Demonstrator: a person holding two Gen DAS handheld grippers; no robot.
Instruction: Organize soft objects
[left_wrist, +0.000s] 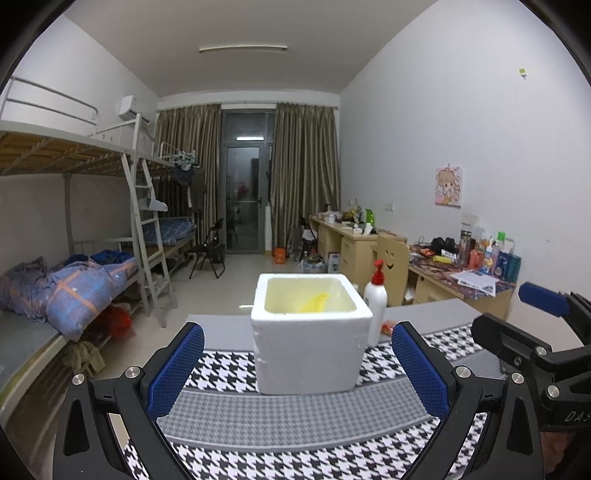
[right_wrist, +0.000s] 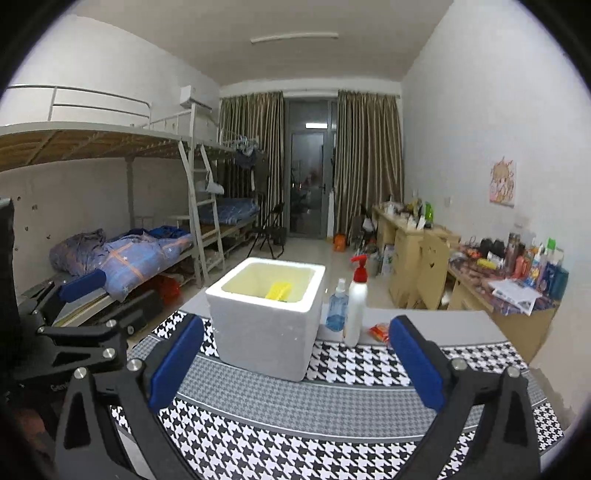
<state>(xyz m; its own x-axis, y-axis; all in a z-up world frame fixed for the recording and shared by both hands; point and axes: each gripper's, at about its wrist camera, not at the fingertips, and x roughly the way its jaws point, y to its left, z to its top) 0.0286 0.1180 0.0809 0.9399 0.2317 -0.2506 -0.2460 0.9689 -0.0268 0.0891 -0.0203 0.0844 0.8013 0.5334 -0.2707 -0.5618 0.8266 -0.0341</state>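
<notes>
Both my claws are spread wide and carrying nothing. Left gripper (left_wrist: 297, 365) and right gripper (right_wrist: 295, 363) hang side by side over the houndstooth mat (right_wrist: 295, 439), both aimed at the white foam box (left_wrist: 308, 341).

Key relation: the box sits dead ahead of my left claw, centred between its blue pads. From my right claw it lies ahead and off to the left. So the left is the better lined up; which is nearer I can't tell.

The yellow soft item (right_wrist: 279, 290) already lies inside the box, down near the bottom. It looks like a sponge or cloth, ribbed on top in the right view. In the left view its long axis runs diagonally, low-left to upper-right.

One more candidate: a small orange-red packet (right_wrist: 380, 332) on the grey tabletop just behind the mat edge, right of the white pump bottle (right_wrist: 356, 306) and just beyond my right claw's right finger. Whether it's soft, can't tell.

My read — one item is stowed, and if the packet counts, the right claw should take it. The blue spray bottle (right_wrist: 337, 310) and pump bottle stand close beside the box; mind them on the carry.
</notes>
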